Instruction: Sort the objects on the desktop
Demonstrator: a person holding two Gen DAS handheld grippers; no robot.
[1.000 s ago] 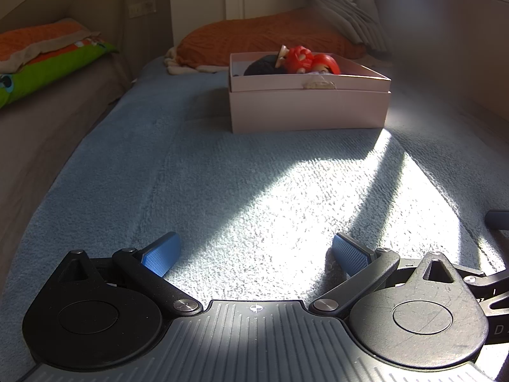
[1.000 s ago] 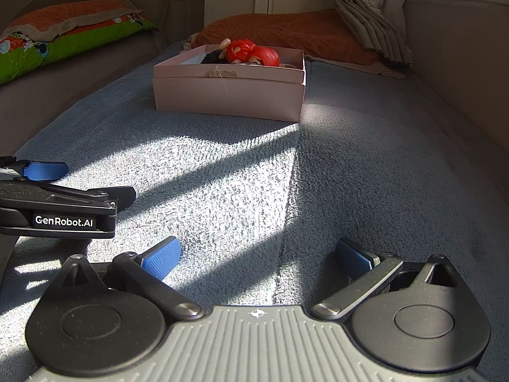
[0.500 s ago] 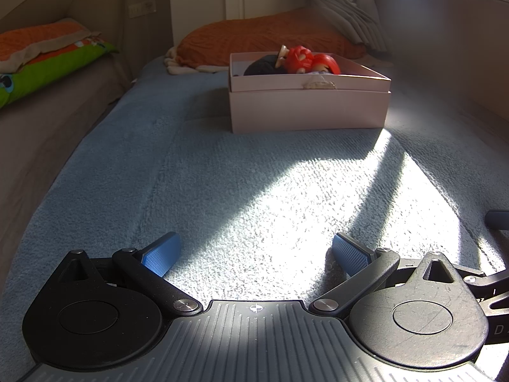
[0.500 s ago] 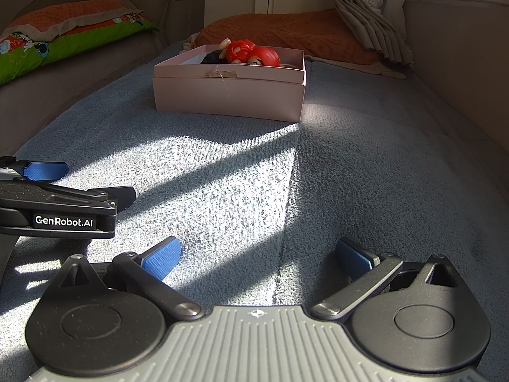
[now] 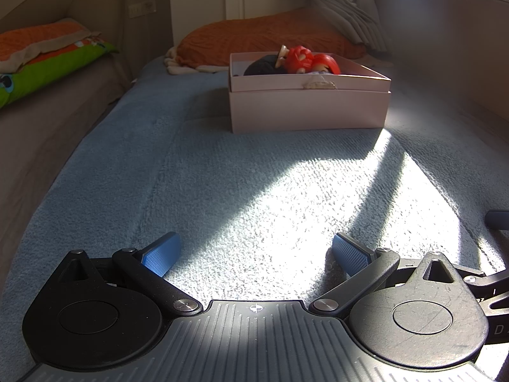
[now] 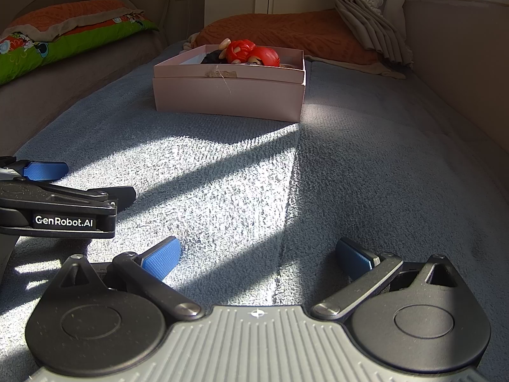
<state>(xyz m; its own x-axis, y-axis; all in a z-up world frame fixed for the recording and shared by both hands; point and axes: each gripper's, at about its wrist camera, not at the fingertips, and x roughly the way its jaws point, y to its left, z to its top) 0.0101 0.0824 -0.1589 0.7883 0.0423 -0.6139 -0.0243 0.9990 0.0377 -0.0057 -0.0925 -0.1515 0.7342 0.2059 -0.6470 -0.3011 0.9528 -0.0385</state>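
A pink cardboard box (image 5: 308, 108) (image 6: 229, 95) stands on a blue-grey towel, far ahead of both grippers. In it lie red toy figures (image 5: 307, 59) (image 6: 251, 52) and a dark object (image 5: 262, 65). My left gripper (image 5: 256, 253) is open and empty, low over the towel. My right gripper (image 6: 257, 256) is open and empty too, low over the towel. The left gripper also shows at the left edge of the right wrist view (image 6: 89, 183).
The towel (image 5: 238, 184) covers a bed-like surface. An orange pillow (image 5: 270, 35) lies behind the box. A green and orange pillow (image 6: 63, 38) lies on the left. A curtain (image 6: 372, 16) and a wall ledge stand on the right.
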